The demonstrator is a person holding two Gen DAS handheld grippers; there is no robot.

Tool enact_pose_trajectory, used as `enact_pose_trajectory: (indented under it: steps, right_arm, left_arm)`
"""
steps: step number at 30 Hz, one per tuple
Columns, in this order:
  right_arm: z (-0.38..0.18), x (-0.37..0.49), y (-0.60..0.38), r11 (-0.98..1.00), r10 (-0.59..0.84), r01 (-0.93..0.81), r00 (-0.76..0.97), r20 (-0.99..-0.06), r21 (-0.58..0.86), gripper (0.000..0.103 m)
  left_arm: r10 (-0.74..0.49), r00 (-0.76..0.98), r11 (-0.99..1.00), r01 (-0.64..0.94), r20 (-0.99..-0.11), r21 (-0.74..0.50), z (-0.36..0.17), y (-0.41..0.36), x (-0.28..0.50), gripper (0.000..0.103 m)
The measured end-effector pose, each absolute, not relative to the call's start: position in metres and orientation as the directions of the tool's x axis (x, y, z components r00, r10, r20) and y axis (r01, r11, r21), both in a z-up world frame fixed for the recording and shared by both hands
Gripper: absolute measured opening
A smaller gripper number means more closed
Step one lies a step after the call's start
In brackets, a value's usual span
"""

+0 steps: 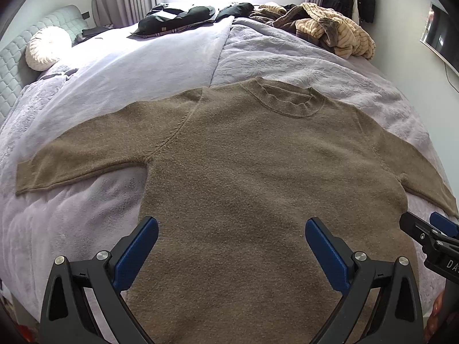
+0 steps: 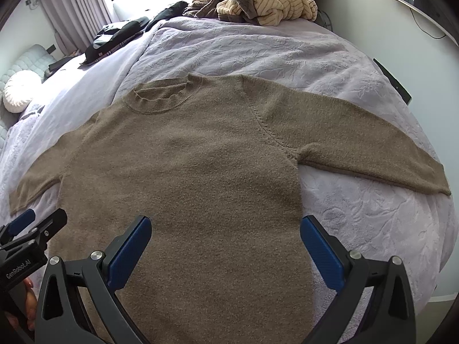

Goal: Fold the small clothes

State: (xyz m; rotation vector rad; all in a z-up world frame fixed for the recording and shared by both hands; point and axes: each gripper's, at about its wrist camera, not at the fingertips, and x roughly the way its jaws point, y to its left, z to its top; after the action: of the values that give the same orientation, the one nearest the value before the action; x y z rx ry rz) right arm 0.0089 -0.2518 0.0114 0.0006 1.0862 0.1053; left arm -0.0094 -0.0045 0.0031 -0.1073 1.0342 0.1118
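Observation:
A brown knit sweater (image 1: 243,154) lies flat and face up on the bed, collar away from me and both sleeves spread out sideways; it also shows in the right wrist view (image 2: 200,157). My left gripper (image 1: 231,229) is open and empty above the sweater's lower left part. My right gripper (image 2: 226,229) is open and empty above its lower right part. The right gripper's tip shows at the right edge of the left wrist view (image 1: 430,232), and the left gripper's tip shows at the left edge of the right wrist view (image 2: 31,226).
The bed has a lilac cover (image 1: 287,54) (image 2: 258,48). A pile of tan striped and brown clothes (image 1: 324,25) (image 2: 264,3) and dark clothes (image 1: 178,18) lie at its far side. A round white cushion (image 1: 46,47) sits by the headboard. A screen (image 1: 441,37) hangs on the right wall.

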Motion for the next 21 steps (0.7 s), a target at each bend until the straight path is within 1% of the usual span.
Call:
enact_pose_trajectory:
  steps: [21]
  right_arm:
    - [0.0134, 0.0095, -0.2538, 0.995, 0.084, -0.081, 0.464, -0.882, 0.053, 0.103]
  left_arm:
    - [0.052, 0.502, 0.987, -0.158, -0.863, -0.032, 0.0004, 0.0042, -0.0136, 0.103]
